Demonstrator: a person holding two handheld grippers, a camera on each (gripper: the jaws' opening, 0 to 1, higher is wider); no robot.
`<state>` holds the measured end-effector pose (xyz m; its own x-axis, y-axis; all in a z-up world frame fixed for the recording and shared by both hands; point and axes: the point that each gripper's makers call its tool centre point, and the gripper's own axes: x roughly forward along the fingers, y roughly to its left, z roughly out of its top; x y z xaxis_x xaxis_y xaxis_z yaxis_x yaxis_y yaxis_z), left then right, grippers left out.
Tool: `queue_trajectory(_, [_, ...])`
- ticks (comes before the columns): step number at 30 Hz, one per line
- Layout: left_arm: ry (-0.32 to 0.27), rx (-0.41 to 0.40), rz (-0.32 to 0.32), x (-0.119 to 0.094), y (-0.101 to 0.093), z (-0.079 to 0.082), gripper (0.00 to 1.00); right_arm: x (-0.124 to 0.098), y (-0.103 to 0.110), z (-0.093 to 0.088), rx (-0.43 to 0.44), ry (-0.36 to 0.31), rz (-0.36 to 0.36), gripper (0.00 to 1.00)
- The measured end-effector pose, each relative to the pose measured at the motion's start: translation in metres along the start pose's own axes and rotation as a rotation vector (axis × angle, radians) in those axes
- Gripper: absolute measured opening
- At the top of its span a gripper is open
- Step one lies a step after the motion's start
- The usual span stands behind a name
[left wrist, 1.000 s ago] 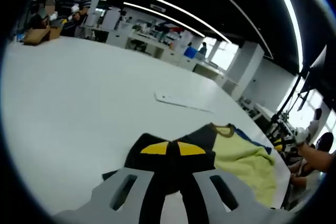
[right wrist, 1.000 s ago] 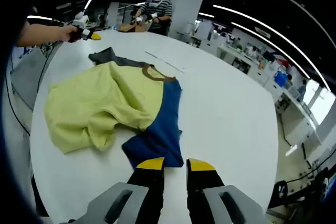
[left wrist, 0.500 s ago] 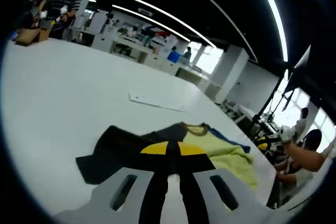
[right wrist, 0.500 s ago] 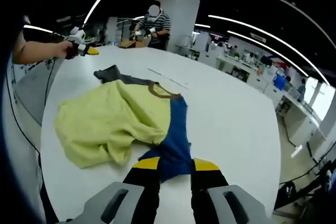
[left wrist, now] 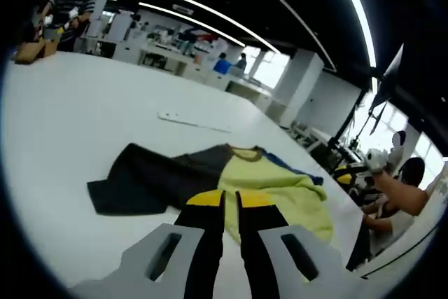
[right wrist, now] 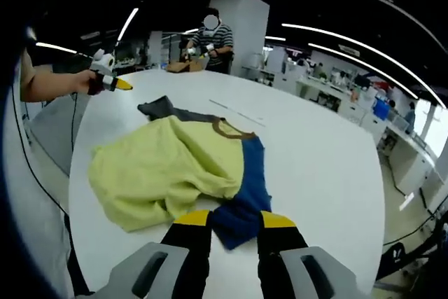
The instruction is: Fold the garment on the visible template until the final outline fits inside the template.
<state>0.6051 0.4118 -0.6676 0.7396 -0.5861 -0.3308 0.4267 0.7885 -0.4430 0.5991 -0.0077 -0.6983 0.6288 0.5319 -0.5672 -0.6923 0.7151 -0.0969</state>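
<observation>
Garment: your shirt [right wrist: 183, 170] lies crumpled on the white table [right wrist: 315, 152]; yellow-green body, blue sleeve, dark grey sleeve, brown collar.
Long axis: sleeve to sleeve. In the right gripper view the blue sleeve [right wrist: 246, 197] points at your right gripper and the dark sleeve [right wrist: 162, 108] points away.
Left gripper [left wrist: 230, 199]: jaws nearly together over the yellow-green hem; cannot tell whether they pinch cloth.
Right gripper [right wrist: 234, 219]: jaws apart, blue sleeve end lying between the tips, not clamped.
Template: thin white strip [left wrist: 193, 121] flat on the table beyond the collar, apart from the shirt.
</observation>
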Motion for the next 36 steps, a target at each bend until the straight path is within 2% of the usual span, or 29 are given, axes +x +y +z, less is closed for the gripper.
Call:
queue_trajectory(7, [0.034,0.023,-0.020,-0.003,-0.017,-0.019,0.03,-0.002,0.013,-0.002,0.001,-0.005,0.036,0.21])
queue_trajectory(15, [0.058,0.007,-0.055,-0.005,-0.033,-0.037,0.02,-0.002,0.029,-0.008,0.018,-0.009,0.077,0.21])
queue_trajectory(22, [0.078,-0.009,-0.086,-0.008,-0.050,-0.053,0.02,-0.001,0.040,-0.019,0.030,0.006,0.104,0.21])
queue_trajectory(29, [0.134,-0.003,-0.113,-0.007,-0.063,-0.077,0.03,0.001,0.050,-0.020,0.039,-0.001,0.128,0.20])
queue_trajectory(36, [0.155,-0.005,-0.128,-0.007,-0.071,-0.087,0.03,0.010,0.055,-0.029,0.056,0.007,0.141,0.17])
